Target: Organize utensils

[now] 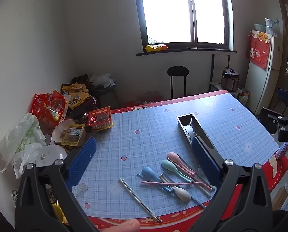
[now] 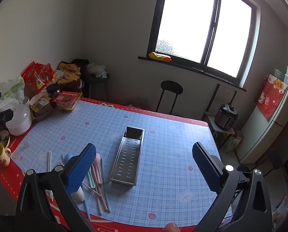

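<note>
On the far left, your table (image 1: 144, 123) carried a crowd of snack bags and plastic bags (image 1: 47, 114), and a wide sweep with your left gripper (image 1: 144, 160) could have dragged one of them into the work area. That gripper hung above the blue plaid tablecloth with its blue ribbed pads spread wide and nothing between them. Just to its near right lay the loose pile of pastel utensils: the pair of pale grey chopsticks (image 1: 140, 200) set slightly apart, then the blue spoon (image 1: 149, 174), green spoon (image 1: 169, 165), pink spoon (image 1: 173, 157) and white spoon (image 1: 182, 193) tangled with crossed pink chopsticks (image 1: 171, 183). Because those sticks overlapped the spoon handles, I judge that closing on one piece could have lifted or flicked its neighbours toward the near table edge, which sat close. Further right, the long perforated stainless steel tray (image 2: 127, 158) stood empty, and being light, it might have slid if you nudged its rim. Your right gripper (image 2: 144, 166) hovered over it, pads also wide apart and holding nothing.
</note>
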The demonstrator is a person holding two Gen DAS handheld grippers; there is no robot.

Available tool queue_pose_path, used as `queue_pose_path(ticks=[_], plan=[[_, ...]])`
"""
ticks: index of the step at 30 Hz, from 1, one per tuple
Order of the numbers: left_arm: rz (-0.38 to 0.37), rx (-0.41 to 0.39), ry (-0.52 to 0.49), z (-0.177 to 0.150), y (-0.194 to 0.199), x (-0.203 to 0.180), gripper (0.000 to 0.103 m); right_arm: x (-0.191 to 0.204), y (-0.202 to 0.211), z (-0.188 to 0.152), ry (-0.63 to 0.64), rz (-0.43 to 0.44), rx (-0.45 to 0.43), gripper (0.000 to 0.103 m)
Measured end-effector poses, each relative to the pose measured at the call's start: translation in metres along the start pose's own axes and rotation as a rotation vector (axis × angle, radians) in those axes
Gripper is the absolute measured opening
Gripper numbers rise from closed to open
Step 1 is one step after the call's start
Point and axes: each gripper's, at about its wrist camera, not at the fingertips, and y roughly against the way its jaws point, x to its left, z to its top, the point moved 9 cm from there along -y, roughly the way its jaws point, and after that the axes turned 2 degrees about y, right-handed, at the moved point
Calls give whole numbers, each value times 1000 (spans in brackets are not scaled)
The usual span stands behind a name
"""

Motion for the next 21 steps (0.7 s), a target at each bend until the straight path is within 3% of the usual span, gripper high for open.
queue_pose_path(ticks=[21], plan=[[1, -4, -3, 4, -2, -5, 97, -4, -5, -1, -13, 6, 1, 98]])
